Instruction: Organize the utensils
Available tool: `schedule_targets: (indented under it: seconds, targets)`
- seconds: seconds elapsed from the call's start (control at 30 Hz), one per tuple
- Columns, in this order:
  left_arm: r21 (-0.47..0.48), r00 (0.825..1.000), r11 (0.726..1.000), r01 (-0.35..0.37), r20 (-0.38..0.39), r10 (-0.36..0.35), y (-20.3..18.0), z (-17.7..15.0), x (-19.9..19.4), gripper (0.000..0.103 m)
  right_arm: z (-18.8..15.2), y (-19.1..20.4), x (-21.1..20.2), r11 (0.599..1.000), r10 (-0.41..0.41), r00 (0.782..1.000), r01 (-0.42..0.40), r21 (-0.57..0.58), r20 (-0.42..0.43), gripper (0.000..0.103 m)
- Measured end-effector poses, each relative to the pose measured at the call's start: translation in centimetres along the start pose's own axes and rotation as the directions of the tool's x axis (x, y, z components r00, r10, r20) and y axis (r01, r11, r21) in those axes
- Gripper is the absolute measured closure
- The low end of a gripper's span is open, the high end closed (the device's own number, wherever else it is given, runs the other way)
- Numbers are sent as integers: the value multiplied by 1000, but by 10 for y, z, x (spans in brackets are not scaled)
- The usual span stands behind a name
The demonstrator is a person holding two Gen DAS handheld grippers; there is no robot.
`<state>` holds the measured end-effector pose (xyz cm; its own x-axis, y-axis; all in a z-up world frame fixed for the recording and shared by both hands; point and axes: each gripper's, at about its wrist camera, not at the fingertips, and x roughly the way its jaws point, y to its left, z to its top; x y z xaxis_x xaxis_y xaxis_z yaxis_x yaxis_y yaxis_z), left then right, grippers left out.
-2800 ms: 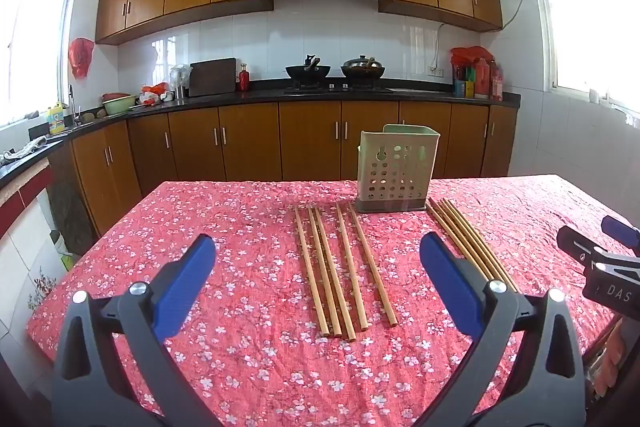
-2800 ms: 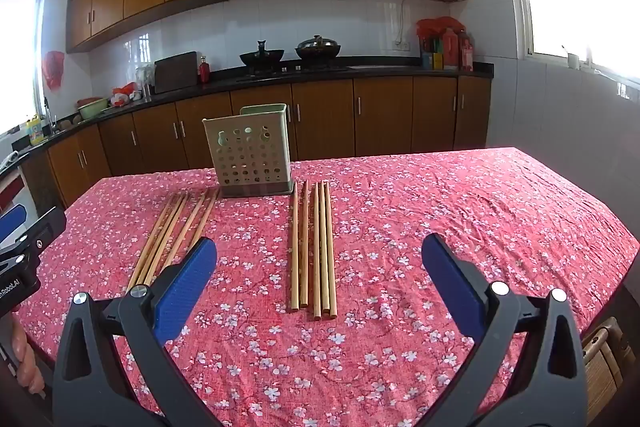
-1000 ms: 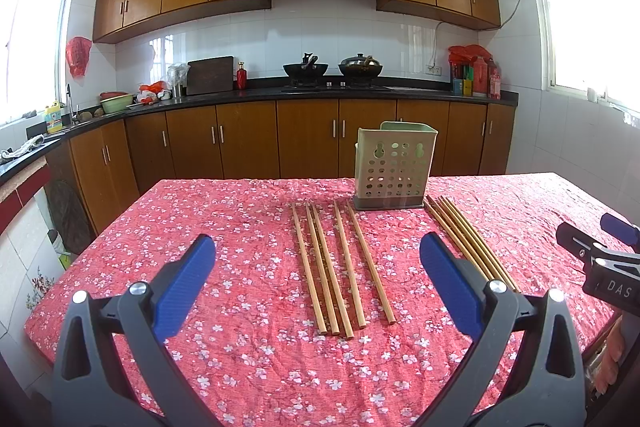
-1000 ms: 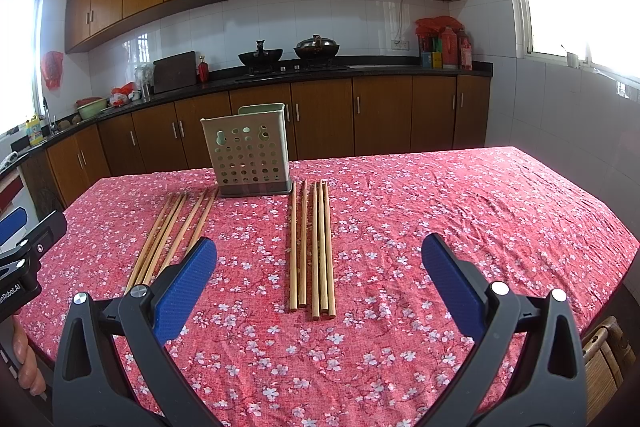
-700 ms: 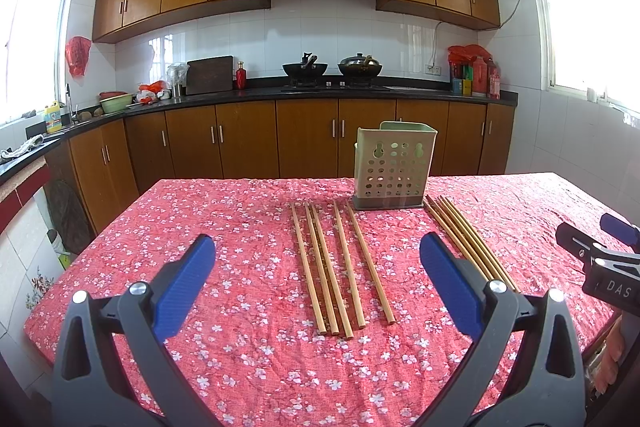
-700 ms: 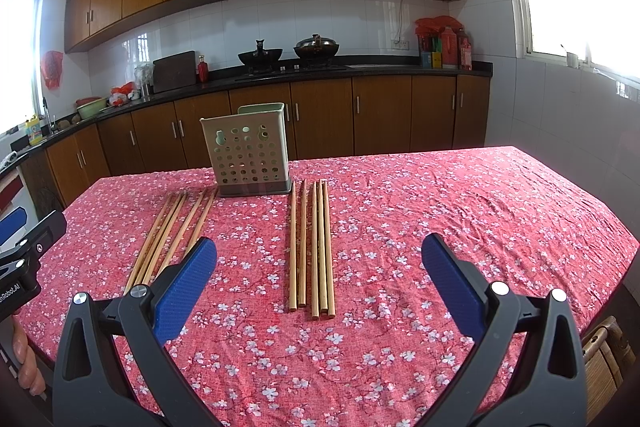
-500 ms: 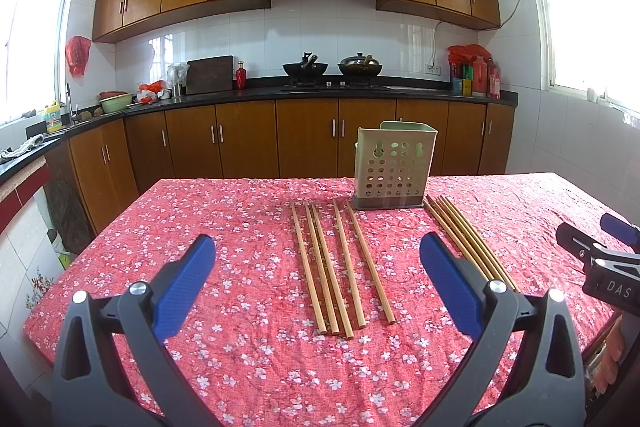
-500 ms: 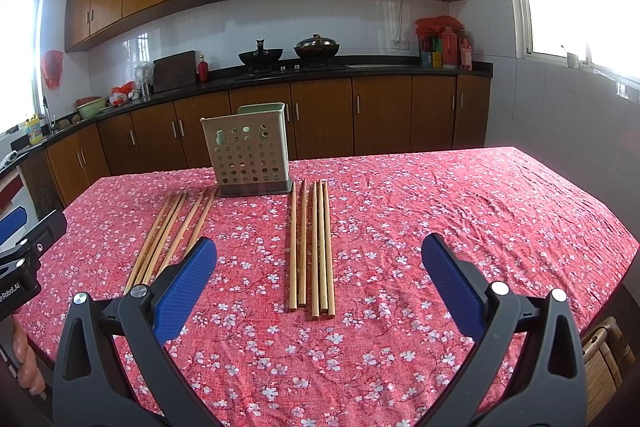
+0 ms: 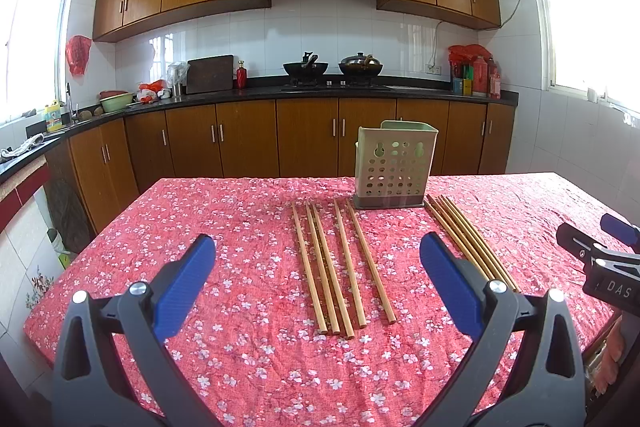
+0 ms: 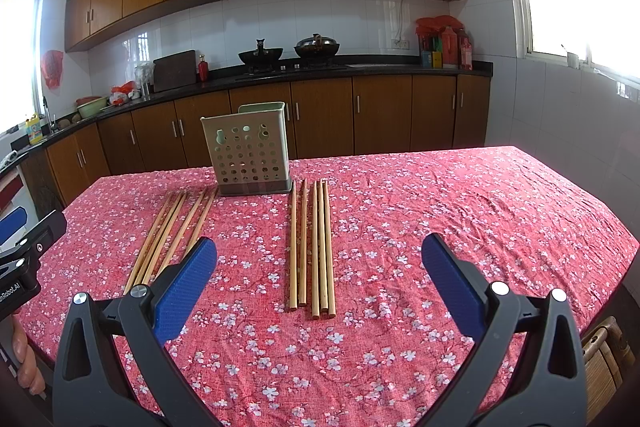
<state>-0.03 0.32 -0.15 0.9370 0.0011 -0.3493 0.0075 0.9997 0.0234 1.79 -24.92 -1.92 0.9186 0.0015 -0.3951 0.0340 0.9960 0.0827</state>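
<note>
A pale green perforated utensil holder [image 9: 394, 163] [image 10: 248, 149] stands upright on the red floral tablecloth. Several wooden chopsticks lie flat in two groups in front of it. The left group [image 9: 340, 263] [image 10: 172, 235] lies ahead of my left gripper [image 9: 318, 273], which is open and empty above the near table edge. The right group [image 9: 466, 239] [image 10: 312, 247] lies ahead of my right gripper [image 10: 319, 273], also open and empty. Each gripper shows at the side of the other's view.
The red floral tablecloth [image 9: 200, 227] [image 10: 460, 211] covers the table. Brown kitchen cabinets and a dark counter with pans run along the back wall. A woven chair [image 10: 604, 359] stands at the table's right front corner.
Both views have dipped slightly lower since the earliest frames; otherwise nothing has moved. Both grippers stay open.
</note>
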Motion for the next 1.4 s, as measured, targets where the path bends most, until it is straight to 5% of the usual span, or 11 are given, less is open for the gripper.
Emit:
schedule_targets:
  seconds: [0.37,0.6,0.73,0.93,1.17,1.4]
  targets:
    - [-7,1000,1000,-7,-10,7,4,-5,2,4,-2,1,4,1000,1,1000,-1,4,-9,2]
    - [-51,990,997,-55,-131,48,17,-14,43,4,2,-15,37,998,-10,994,17,57,-111,2]
    - [-83,972,993,-85,-228,64,35,-11,67,4,5,-31,75,996,-30,973,50,80,-230,30]
    - [-100,942,990,-105,-330,66,51,-15,103,10,-2,-42,132,989,58,913,2,146,-404,66]
    - [-179,907,981,-67,-420,-14,65,-21,130,36,-9,-33,156,991,96,874,-38,130,-476,80]
    - [-161,902,987,-19,-429,-53,57,-20,145,43,-6,-33,167,995,76,869,-38,88,-489,89]
